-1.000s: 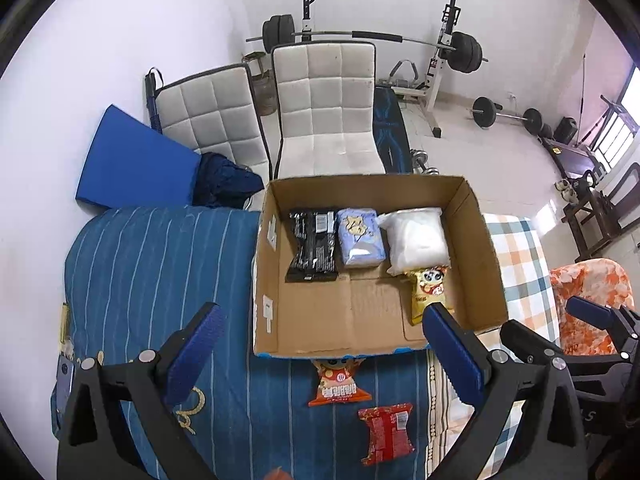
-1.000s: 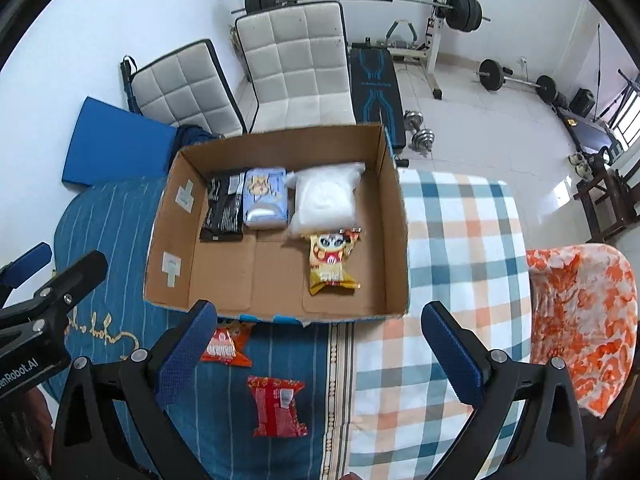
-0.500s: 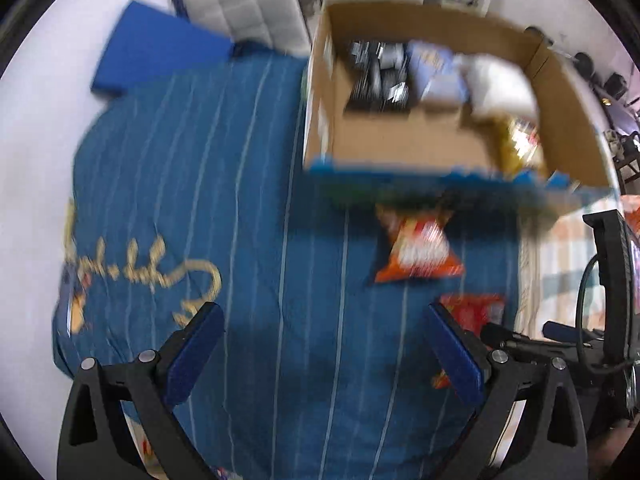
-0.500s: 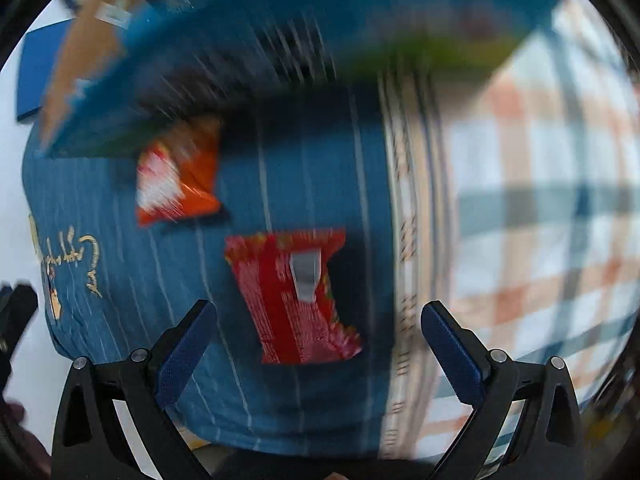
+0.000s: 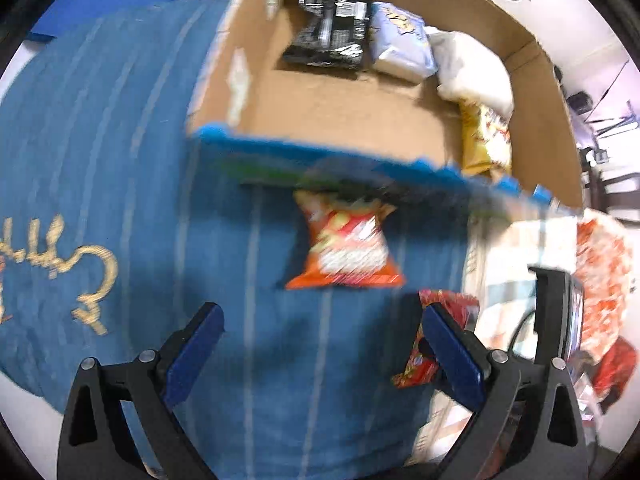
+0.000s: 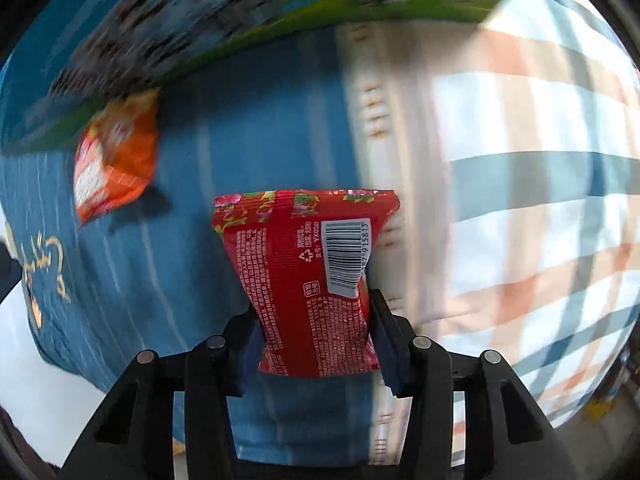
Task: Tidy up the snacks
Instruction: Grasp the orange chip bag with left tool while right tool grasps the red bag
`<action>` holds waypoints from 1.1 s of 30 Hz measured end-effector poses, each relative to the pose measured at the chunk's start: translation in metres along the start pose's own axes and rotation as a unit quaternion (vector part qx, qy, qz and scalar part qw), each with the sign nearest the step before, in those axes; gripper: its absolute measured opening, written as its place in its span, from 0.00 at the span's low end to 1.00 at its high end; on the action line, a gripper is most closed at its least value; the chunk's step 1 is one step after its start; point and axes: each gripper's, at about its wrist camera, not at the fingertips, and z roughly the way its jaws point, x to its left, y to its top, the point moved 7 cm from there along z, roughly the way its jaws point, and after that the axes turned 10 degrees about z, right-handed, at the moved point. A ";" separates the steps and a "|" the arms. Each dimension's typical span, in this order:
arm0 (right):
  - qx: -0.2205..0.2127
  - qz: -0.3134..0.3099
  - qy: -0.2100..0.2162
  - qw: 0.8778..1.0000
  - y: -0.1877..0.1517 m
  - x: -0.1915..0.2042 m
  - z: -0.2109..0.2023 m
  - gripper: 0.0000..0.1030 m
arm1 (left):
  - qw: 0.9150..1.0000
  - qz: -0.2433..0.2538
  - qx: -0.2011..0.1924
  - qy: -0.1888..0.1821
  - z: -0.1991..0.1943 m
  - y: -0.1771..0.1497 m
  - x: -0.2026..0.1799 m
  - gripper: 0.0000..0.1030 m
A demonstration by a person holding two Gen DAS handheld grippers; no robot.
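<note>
My right gripper (image 6: 316, 336) is shut on a red snack packet (image 6: 308, 272), barcode side up, held just above the blue cloth. An orange snack bag (image 5: 346, 252) lies on the cloth just in front of the cardboard box (image 5: 536, 92); the right wrist view shows this orange bag (image 6: 116, 160) at the left. My left gripper (image 5: 324, 356) is open and empty, a little short of the orange bag. The red packet (image 5: 440, 332) shows partly behind the left gripper's right finger. Inside the box lie a black packet (image 5: 328, 32), a pale blue one (image 5: 402, 44), a white bag (image 5: 472, 68) and a yellow bag (image 5: 484, 140).
A blue striped cloth (image 5: 100, 140) covers the left of the table and a plaid cloth (image 6: 520, 200) the right. The box's blue and green front wall (image 6: 200, 24) looms close above the right gripper. An orange patterned seat (image 5: 604, 264) stands at the right.
Both grippers dropped low toward the cloth. The right gripper closed on the red packet, which was lying loose half a second ago. The left gripper came nearer the orange bag and stays open.
</note>
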 end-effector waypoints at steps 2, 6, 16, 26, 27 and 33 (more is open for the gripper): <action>-0.011 0.013 -0.003 1.000 0.006 -0.014 -0.007 0.49 | 1.000 -0.007 0.008 -0.013 0.011 0.013 -0.004 0.99; -0.031 0.033 -0.014 0.999 0.016 -0.036 -0.019 0.48 | 1.000 -0.011 0.026 -0.011 0.033 0.036 -0.006 0.99; -0.027 -0.002 -0.043 0.999 0.027 -0.042 -0.023 0.48 | 0.996 0.035 0.071 0.036 0.076 0.036 -0.015 0.41; 0.001 -0.078 -0.065 0.995 -0.003 -0.028 -0.012 0.48 | 0.996 0.033 0.078 0.017 0.056 -0.057 -0.001 0.41; 0.005 -0.082 -0.067 0.994 -0.007 -0.027 -0.009 0.48 | 0.996 0.030 0.082 0.016 0.056 -0.068 0.001 0.41; 0.011 -0.090 -0.081 0.993 -0.018 -0.028 0.000 0.49 | 0.994 0.002 0.109 0.010 0.078 -0.097 0.014 0.43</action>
